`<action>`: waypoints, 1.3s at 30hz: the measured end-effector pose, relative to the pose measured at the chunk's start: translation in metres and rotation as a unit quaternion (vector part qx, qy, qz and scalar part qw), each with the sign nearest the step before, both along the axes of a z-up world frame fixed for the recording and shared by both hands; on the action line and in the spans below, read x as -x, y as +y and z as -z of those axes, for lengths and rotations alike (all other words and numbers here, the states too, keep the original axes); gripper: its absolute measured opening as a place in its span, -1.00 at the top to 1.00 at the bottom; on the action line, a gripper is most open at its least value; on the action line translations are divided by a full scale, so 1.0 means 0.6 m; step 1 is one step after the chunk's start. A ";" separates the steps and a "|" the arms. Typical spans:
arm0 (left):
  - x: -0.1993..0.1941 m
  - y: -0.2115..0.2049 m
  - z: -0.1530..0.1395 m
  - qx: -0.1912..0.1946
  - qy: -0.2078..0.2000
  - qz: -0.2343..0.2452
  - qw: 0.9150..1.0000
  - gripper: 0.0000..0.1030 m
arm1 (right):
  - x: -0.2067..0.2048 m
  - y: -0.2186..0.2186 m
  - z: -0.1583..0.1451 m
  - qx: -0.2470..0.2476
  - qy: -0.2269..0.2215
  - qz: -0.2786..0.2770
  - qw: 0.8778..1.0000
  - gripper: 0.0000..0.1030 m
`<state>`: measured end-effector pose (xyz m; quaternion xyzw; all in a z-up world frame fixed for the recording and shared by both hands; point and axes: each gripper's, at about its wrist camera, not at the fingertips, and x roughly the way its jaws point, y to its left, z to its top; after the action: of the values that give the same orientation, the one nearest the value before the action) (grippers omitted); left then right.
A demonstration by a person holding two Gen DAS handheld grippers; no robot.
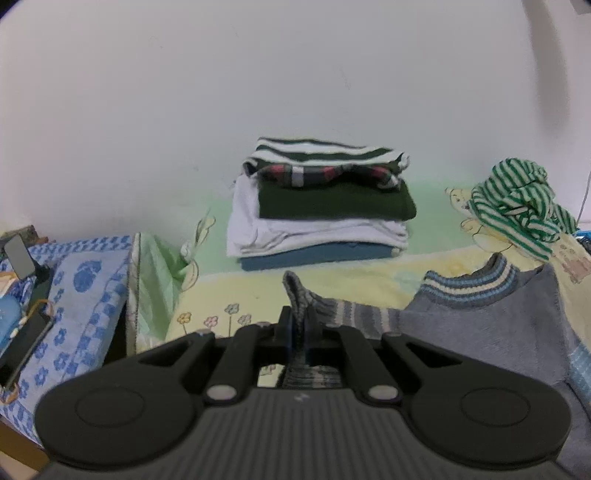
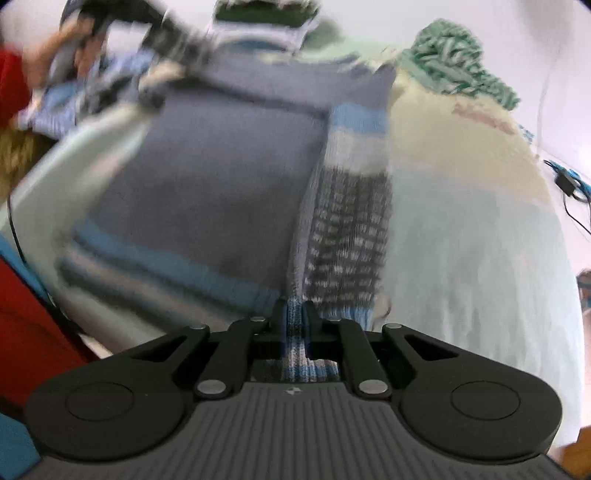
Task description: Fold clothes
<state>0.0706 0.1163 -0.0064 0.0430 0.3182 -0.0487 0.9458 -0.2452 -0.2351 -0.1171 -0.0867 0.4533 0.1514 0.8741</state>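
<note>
A grey knit sweater (image 1: pixel 480 325) with blue and cream bands lies on the pale yellow sheet (image 1: pixel 236 295). My left gripper (image 1: pixel 297 321) is shut on the striped sleeve (image 1: pixel 354 314), and the cuff end sticks up between the fingers. In the blurred right wrist view the sweater (image 2: pixel 221 166) spreads ahead with its patterned sleeve (image 2: pixel 351 221) laid down the right side. My right gripper (image 2: pixel 294 317) is shut on a blue-and-white ribbed edge of the sweater at its near end. A person's hand with the other gripper (image 2: pixel 147 22) shows blurred at the top left.
A stack of folded clothes (image 1: pixel 317 206) stands against the white wall. A crumpled green-and-white striped garment (image 1: pixel 517 206) lies at the right. A blue patterned cloth (image 1: pixel 85 280) with a phone (image 1: pixel 18 254) lies at the left. Cables (image 2: pixel 565 184) trail at the right.
</note>
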 end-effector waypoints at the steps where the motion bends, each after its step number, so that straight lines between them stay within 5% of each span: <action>1: -0.001 -0.001 0.003 -0.001 0.004 0.002 1.000 0.97 | -0.002 0.003 -0.003 0.008 -0.001 -0.008 1.000 0.77; 8: -0.001 -0.007 0.020 -0.003 0.018 0.009 1.000 0.97 | -0.043 0.004 -0.066 -0.088 -0.037 -0.010 0.995 0.39; 13: -0.002 -0.013 0.028 -0.006 0.024 0.013 1.000 0.97 | -0.103 0.025 -0.013 -0.020 -0.074 0.038 0.996 0.41; 14: -0.001 -0.015 0.030 -0.008 0.026 0.015 1.000 0.97 | -0.113 0.023 -0.002 -0.016 -0.066 0.047 0.997 0.67; 19: 0.002 -0.019 0.045 -0.008 0.034 0.015 0.999 0.97 | -0.120 0.014 -0.002 -0.040 -0.060 0.065 0.995 0.80; 24: -0.002 -0.019 0.061 -0.008 0.041 0.012 0.999 0.97 | -0.120 0.028 0.016 -0.022 -0.044 0.052 0.997 0.51; 29: -0.005 -0.007 0.068 -0.006 0.047 0.001 0.999 0.97 | -0.116 0.001 -0.035 -0.070 -0.073 0.067 0.993 0.52; 39: -0.004 0.003 0.099 -0.012 0.068 -0.001 0.998 0.88 | -0.009 0.000 -0.011 -0.002 0.012 0.078 0.997 0.55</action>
<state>0.0733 0.1182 -0.0656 0.0504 0.3828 -0.0474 0.9212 -0.2396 -0.2350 -0.1103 -0.0472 0.4691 0.0846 0.8778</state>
